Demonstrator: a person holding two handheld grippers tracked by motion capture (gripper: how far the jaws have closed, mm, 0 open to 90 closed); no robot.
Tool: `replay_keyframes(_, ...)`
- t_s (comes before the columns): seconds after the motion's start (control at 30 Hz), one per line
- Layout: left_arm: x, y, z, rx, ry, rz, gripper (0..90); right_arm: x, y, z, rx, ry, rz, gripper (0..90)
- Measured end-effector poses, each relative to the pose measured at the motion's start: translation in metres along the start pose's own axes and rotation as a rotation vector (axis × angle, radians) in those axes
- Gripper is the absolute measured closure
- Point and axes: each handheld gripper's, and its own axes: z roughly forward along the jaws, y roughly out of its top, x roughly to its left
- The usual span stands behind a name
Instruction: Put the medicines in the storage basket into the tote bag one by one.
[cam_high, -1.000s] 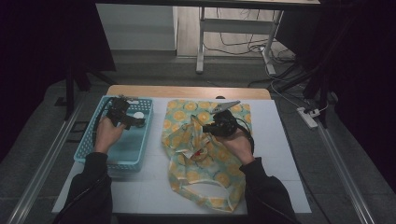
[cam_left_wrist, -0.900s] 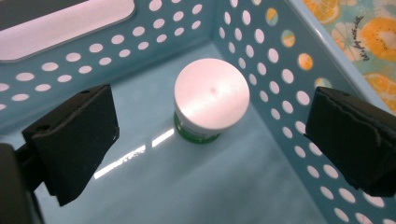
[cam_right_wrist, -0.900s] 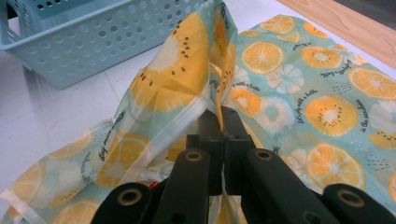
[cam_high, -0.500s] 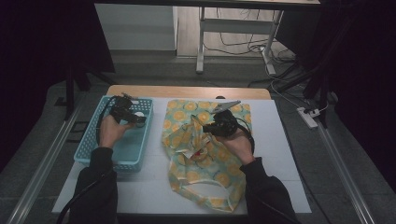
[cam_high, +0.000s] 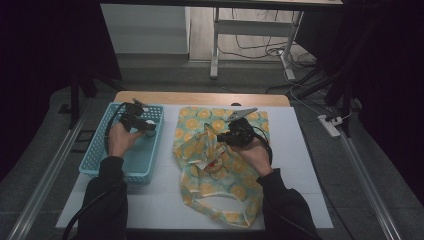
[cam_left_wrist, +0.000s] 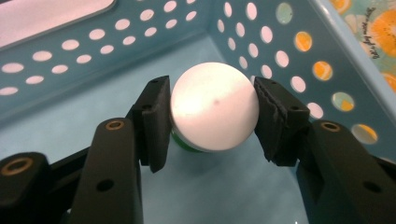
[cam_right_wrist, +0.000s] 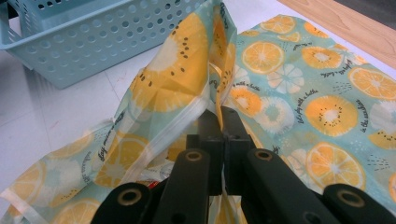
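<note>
A: Report the near side first.

B: My right gripper (cam_high: 231, 136) has its fingers pressed together on a raised fold of the fruit-print bag (cam_high: 220, 165). In the right gripper view the fabric (cam_right_wrist: 187, 88) rises from between the black tips. The bag lies spread on the white surface (cam_high: 300, 165), just beside the basket.

A: And the left?

B: My left gripper (cam_high: 146, 125) is down inside the blue basket (cam_high: 100, 155). Its fingers (cam_left_wrist: 156, 116) have just been closing and now flank a white-capped jar (cam_left_wrist: 214, 106) standing on the basket floor near the perforated wall. The left pad touches the cap; the right pad sits right at its edge, and I cannot tell whether it presses.

A: Farther out?

B: A wooden edge (cam_high: 200, 97) borders the surface's far side.
</note>
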Motion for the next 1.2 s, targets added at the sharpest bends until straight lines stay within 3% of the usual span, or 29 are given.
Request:
replay_keyframes(0.47,-0.003,0.0,-0.022,-0.034,-0.011,0.005,49.7,0.0,0.0,-0.001,-0.001,-0.001,0.001,90.0)
replay_keyframes(1.2,-0.024,-0.008,-0.074,-0.099,-0.068,0.064,49.8,0.001,0.0,0.001,0.005,0.001,0.008,90.0)
